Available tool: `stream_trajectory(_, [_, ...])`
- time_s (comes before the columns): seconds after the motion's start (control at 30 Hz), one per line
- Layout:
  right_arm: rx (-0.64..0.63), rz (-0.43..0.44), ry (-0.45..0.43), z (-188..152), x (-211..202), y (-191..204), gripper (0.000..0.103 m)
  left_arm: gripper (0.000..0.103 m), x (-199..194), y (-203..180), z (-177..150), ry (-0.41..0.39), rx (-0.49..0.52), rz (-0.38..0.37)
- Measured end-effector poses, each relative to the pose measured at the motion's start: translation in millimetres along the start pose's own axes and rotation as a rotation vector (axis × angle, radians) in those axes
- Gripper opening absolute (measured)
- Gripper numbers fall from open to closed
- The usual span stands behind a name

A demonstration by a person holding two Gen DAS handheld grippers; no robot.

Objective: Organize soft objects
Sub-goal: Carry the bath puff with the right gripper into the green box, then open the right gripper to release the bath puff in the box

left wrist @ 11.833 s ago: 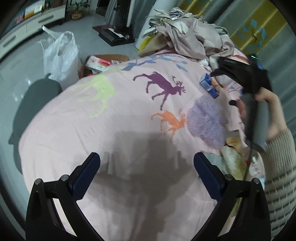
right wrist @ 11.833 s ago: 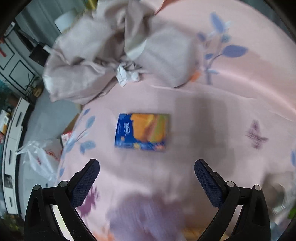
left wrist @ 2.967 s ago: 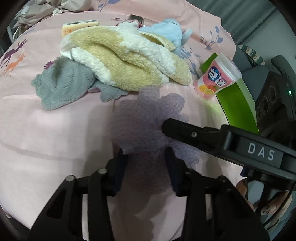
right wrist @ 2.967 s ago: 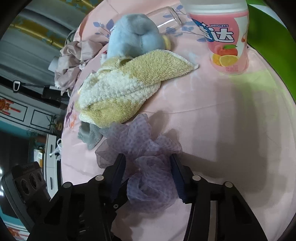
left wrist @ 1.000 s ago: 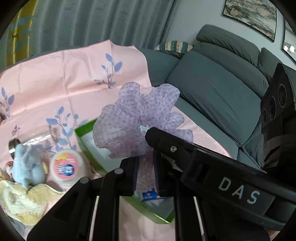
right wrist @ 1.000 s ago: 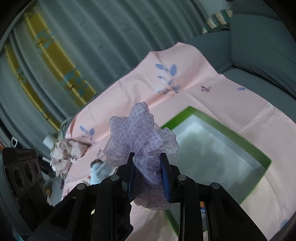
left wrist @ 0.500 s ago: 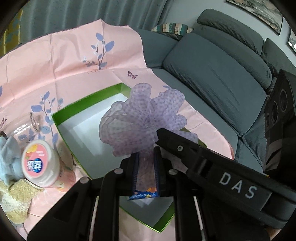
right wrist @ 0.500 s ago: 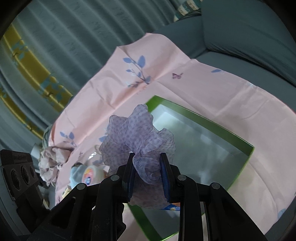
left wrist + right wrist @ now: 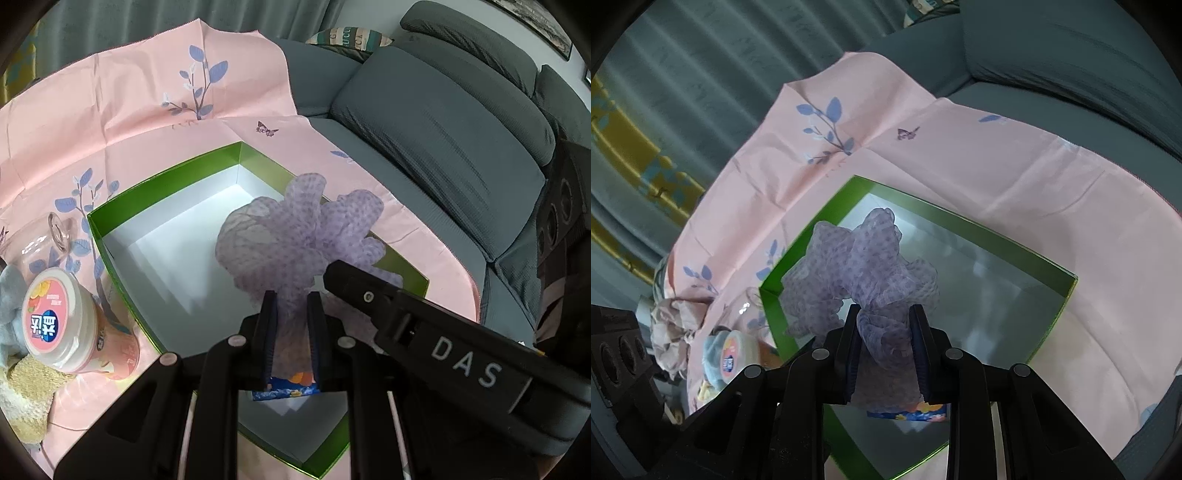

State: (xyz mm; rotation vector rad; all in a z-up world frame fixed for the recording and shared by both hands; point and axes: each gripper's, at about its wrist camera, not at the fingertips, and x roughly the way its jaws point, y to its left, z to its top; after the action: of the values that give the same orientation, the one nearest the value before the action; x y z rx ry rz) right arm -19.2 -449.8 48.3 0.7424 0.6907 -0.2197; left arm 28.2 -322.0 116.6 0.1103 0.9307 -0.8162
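A ruffled lilac mesh puff (image 9: 295,240) (image 9: 864,273) hangs above an open green box (image 9: 159,181) (image 9: 960,221) with a white inside. Both grippers pinch the puff from below. My left gripper (image 9: 291,317) is shut on its lower folds. Beside it, my right gripper (image 9: 886,332) is shut on the same puff, and its black arm marked DAS (image 9: 443,350) crosses the left wrist view. A blue printed packet (image 9: 284,391) (image 9: 908,410) lies on the box floor, under the fingers.
The box rests on a pink sheet with blue leaf prints (image 9: 147,110) spread over a grey sofa (image 9: 443,129). Left of the box stand a pink-labelled tub (image 9: 55,325), a clear glass (image 9: 55,229), a yellow fleece cloth (image 9: 26,398) and a pale blue soft toy (image 9: 7,302).
Both grippers have sunk with the puff toward the green box and tipped downward. The box now fills more of each view. The grip on the puff is unchanged.
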Motion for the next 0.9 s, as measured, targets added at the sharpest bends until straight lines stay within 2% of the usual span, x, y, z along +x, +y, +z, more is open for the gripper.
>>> stream_trajectory(0.7, [0.024,-0.102,0.041,1,15,-11,0.029,0.017,20,1,-1,0.056,-0.003,0.033])
stream_trajectory(0.83, [0.027,-0.11,0.045,1,16,-11,0.029,0.023,20,4,-1,0.054,-0.011,0.046])
stream_trajectory(0.9, [0.034,-0.119,0.04,2,14,-11,0.029,0.03,19,4,-2,0.056,-0.013,0.05])
